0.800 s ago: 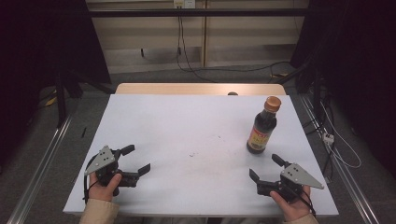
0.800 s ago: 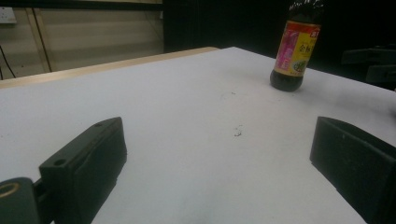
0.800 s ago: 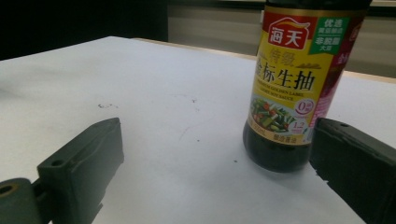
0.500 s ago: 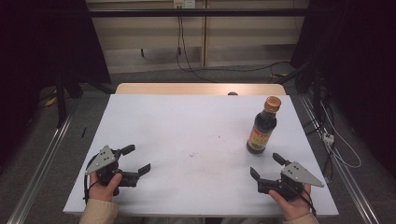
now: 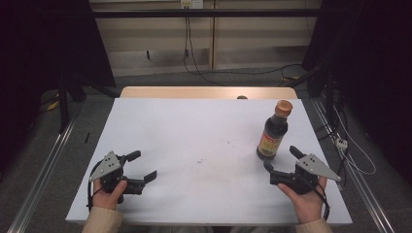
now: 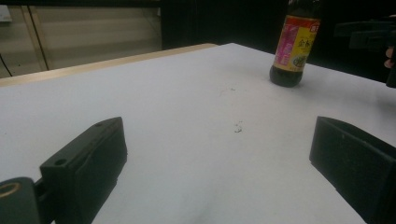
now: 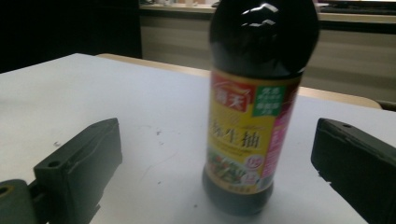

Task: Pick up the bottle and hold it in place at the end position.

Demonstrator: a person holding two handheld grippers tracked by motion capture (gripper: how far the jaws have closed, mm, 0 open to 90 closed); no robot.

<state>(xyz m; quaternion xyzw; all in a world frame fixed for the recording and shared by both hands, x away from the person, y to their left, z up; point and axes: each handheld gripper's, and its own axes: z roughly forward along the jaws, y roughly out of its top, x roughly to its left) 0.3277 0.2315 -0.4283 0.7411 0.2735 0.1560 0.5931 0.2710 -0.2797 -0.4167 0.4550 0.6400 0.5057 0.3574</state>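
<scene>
The bottle (image 5: 273, 133) stands upright on the white table (image 5: 194, 141), long axis vertical, orange cap up, near the right edge. Its yellow-and-pink label (image 7: 250, 140) faces the right gripper (image 5: 282, 159): red badge at top, green tag beside it, large Chinese characters I can't read for sure. Dark liquid fills it to the shoulder. The right gripper sits just short of the bottle, jaws spread wide, nothing held. The left gripper (image 5: 144, 166) rests well apart near the left front corner, jaws equally wide, empty.
</scene>
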